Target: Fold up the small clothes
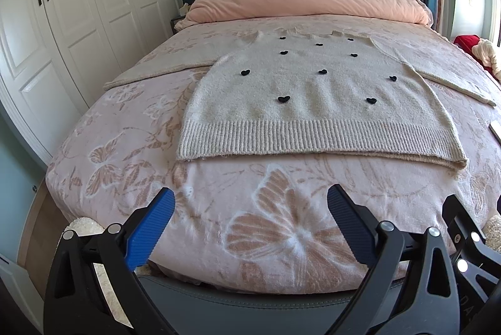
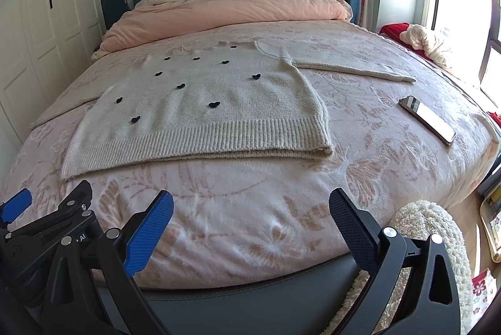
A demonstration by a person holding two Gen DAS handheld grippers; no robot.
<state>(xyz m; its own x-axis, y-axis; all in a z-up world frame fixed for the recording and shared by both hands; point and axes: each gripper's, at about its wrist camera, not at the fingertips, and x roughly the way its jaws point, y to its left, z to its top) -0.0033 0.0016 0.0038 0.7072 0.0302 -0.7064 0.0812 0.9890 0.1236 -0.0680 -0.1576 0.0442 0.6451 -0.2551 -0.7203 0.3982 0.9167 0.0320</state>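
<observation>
A beige knit sweater [image 1: 313, 97] with small black hearts lies flat on the bed, front up, hem toward me and both sleeves spread out to the sides. It also shows in the right wrist view [image 2: 206, 112]. My left gripper [image 1: 250, 202] is open and empty, held above the foot of the bed, short of the hem. My right gripper [image 2: 250, 203] is open and empty too, beside the left one, which shows at the lower left of the right wrist view [image 2: 47, 209].
The bed has a pink butterfly-print cover [image 1: 281, 228] and a folded pink duvet [image 1: 313, 0] at the headboard. A phone [image 2: 427, 119] lies on the bed right of the sweater. White wardrobes [image 1: 78, 6] stand left. A fluffy white rug [image 2: 432, 228] lies by the bed's right corner.
</observation>
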